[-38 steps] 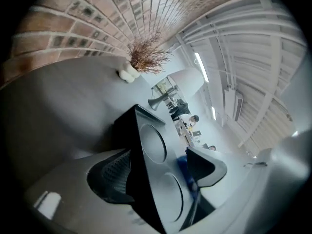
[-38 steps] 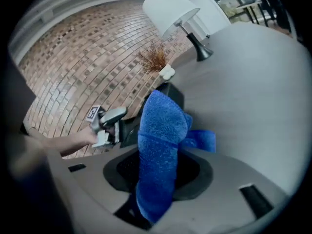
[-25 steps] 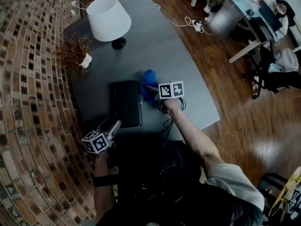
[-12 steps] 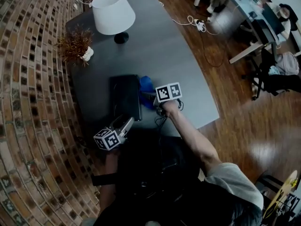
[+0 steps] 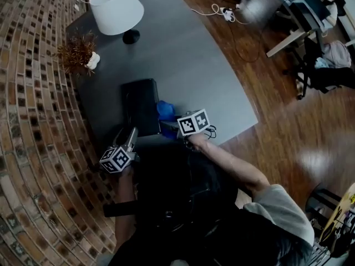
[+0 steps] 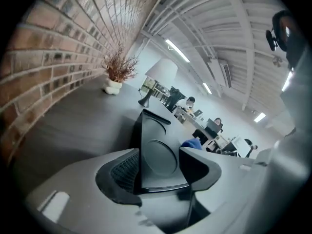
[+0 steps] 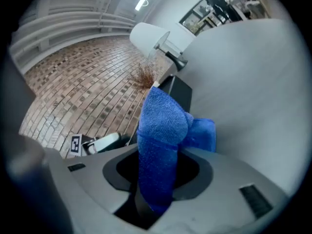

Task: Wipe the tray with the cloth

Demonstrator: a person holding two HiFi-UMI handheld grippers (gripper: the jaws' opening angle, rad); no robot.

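Note:
A black tray (image 5: 138,101) lies on the grey table (image 5: 183,54). My left gripper (image 5: 131,135) is at its near left corner. In the left gripper view the tray's near rim (image 6: 155,135) fills the gap of the left gripper (image 6: 158,167); the jaws have just been closing and now press on it. The right gripper (image 5: 172,125) is shut on a blue cloth (image 5: 164,111), which hangs by the tray's right near corner. In the right gripper view the cloth (image 7: 163,130) stands up out of the right gripper (image 7: 158,179), with the tray (image 7: 179,94) behind it.
A white lamp (image 5: 115,8) and a small dried plant in a white pot (image 5: 77,53) stand at the table's far left. A brick wall (image 5: 28,121) runs along the left. The table's near edge is just under my hands. Cables (image 5: 224,11) lie on the wood floor.
The right gripper has drawn the cloth back toward me along the tray's right side. The left gripper has settled onto the tray's near left corner.

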